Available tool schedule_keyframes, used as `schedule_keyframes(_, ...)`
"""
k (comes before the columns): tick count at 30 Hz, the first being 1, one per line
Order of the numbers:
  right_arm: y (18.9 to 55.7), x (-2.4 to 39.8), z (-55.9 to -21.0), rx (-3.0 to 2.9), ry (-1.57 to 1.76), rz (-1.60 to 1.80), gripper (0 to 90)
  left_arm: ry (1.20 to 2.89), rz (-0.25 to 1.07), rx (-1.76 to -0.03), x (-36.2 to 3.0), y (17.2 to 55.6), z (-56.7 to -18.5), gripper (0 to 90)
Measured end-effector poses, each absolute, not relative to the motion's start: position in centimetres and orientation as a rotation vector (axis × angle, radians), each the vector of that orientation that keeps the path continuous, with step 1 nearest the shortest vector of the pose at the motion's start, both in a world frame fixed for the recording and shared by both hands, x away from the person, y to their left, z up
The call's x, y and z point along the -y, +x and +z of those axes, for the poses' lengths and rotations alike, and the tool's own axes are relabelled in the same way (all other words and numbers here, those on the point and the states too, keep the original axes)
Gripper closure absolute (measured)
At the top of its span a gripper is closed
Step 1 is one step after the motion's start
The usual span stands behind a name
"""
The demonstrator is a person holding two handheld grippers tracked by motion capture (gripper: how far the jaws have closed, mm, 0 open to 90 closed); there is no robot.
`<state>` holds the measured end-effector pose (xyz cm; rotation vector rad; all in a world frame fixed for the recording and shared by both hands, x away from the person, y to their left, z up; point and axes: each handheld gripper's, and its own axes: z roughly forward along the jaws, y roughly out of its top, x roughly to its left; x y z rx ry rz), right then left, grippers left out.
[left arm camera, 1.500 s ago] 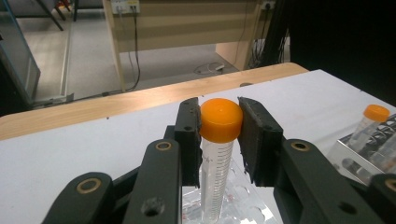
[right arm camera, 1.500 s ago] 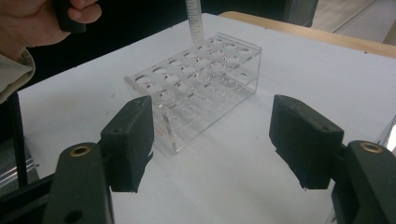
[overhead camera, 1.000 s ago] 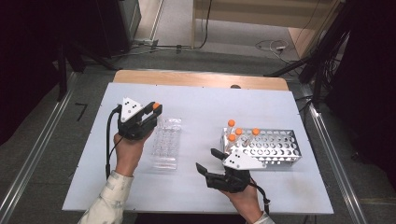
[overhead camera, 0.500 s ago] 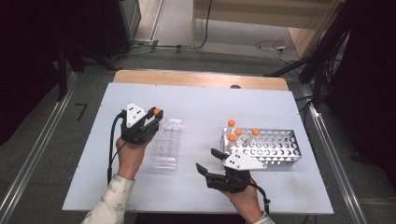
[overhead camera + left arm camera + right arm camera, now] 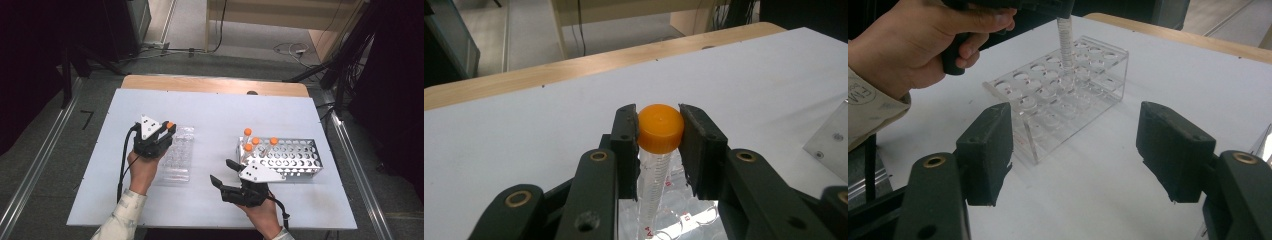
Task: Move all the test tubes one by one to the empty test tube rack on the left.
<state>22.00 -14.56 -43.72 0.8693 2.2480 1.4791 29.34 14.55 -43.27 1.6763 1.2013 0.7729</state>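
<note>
High view: the left gripper sits over the far end of the clear acrylic tube rack on the white table, clamped on an orange-capped tube. The right gripper rests near the table's front edge, jaws apart and empty, just in front of the metal perforated rack, which carries four orange-capped tubes at its left end. Left gripper view: both jaws press on the orange cap of the graduated clear tube; the tube hangs upright with its lower end among the acrylic rack's holes. Right gripper view: the right gripper's jaws stand wide apart with nothing between them; beyond them the tube enters a far-row hole of the acrylic rack, and the person's left hand holds the other gripper above it.
</note>
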Motion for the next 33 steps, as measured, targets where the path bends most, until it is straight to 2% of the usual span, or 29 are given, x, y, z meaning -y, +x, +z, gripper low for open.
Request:
schedule_keyframes(9,22.0,14.7,-43.7,-2.245,0.873,1.480,29.4,1.689,0.750,-1.222,-14.7,29.7,-44.0,68.9)
schedule_keyframes(13,22.0,14.7,-43.7,-2.246,0.870,1.481,29.3,1.662,0.734,-1.227,-14.8,29.6,-43.8,59.5)
schedule_keyframes(21,22.0,14.8,-43.7,-2.240,0.871,1.478,29.2,1.610,0.721,-1.242,-15.4,28.8,-42.9,26.4)
schedule_keyframes(25,22.0,15.1,-43.6,-2.232,0.876,1.478,29.2,1.604,0.707,-1.232,-15.9,27.5,-42.4,21.7)
schedule_keyframes(33,22.0,16.5,-43.0,-2.190,0.899,1.483,29.1,1.600,0.698,-1.244,-17.1,25.5,-42.6,19.0)
